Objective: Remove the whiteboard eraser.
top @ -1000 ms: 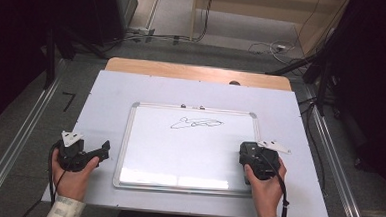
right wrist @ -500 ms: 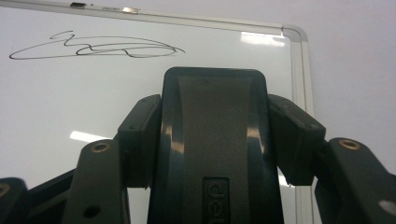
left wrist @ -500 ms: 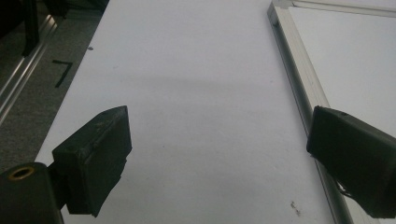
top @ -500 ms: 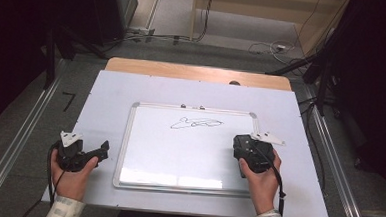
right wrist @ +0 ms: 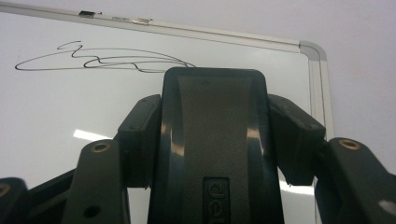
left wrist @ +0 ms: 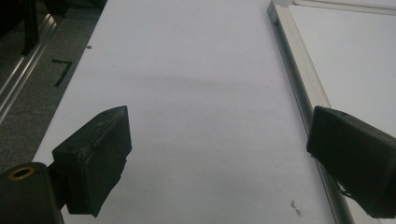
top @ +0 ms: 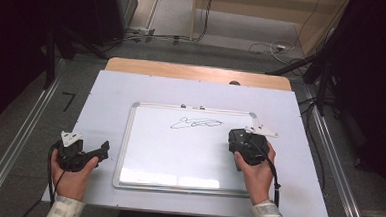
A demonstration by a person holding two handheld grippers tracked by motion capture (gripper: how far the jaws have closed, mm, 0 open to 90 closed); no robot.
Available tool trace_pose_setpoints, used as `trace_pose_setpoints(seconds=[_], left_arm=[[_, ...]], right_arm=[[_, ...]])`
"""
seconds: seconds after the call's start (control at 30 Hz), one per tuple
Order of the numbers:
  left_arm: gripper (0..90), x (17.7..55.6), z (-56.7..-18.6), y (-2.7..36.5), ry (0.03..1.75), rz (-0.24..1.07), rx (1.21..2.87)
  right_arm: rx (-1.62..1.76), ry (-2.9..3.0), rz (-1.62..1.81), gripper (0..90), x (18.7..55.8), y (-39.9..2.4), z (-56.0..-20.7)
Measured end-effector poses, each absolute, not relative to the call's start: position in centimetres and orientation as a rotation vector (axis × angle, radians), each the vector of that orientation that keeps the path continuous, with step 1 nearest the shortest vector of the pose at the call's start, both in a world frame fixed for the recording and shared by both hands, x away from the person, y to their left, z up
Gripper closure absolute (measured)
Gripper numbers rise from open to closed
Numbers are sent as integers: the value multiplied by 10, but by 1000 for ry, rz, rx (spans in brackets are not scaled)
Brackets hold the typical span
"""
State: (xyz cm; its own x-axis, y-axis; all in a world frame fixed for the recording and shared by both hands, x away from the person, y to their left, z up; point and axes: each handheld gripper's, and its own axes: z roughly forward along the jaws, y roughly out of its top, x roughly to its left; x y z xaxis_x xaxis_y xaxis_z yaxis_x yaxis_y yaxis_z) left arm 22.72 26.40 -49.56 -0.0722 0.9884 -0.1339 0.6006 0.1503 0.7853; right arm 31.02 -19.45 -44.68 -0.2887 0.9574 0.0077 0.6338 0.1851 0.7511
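Note:
A whiteboard (top: 178, 158) with a silver frame lies flat on the pale table cover (top: 106, 94). A black scribble (top: 196, 122) is drawn near its top edge and also runs across the upper left of the right gripper view (right wrist: 102, 59). My right gripper (top: 238, 139) is over the board's right part, just below and right of the scribble. It is shut on a black eraser (right wrist: 212, 140), with a jaw pressed on each side. My left gripper (top: 101, 151) rests on the cover left of the board's frame (left wrist: 299, 79); it is open (left wrist: 219, 126) with nothing between its jaws.
A strip of wooden tabletop (top: 193, 71) shows beyond the cover at the back. Metal rails (top: 24, 134) run along the floor on both sides, and cables (top: 264, 44) lie on the floor behind the table. Dark equipment stands at the far left and right.
The right gripper with the eraser has moved away from the person and slightly left over the board, closer to the scribble. The left gripper has stayed put.

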Motion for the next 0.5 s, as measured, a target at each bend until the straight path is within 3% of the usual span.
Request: trace_pose_setpoints(seconds=[0.5], left_arm=[[70, 227, -496, 263, 1755, 731, 1529]], right_arm=[[1465, 2017, 908, 389, 329, -181, -447]])
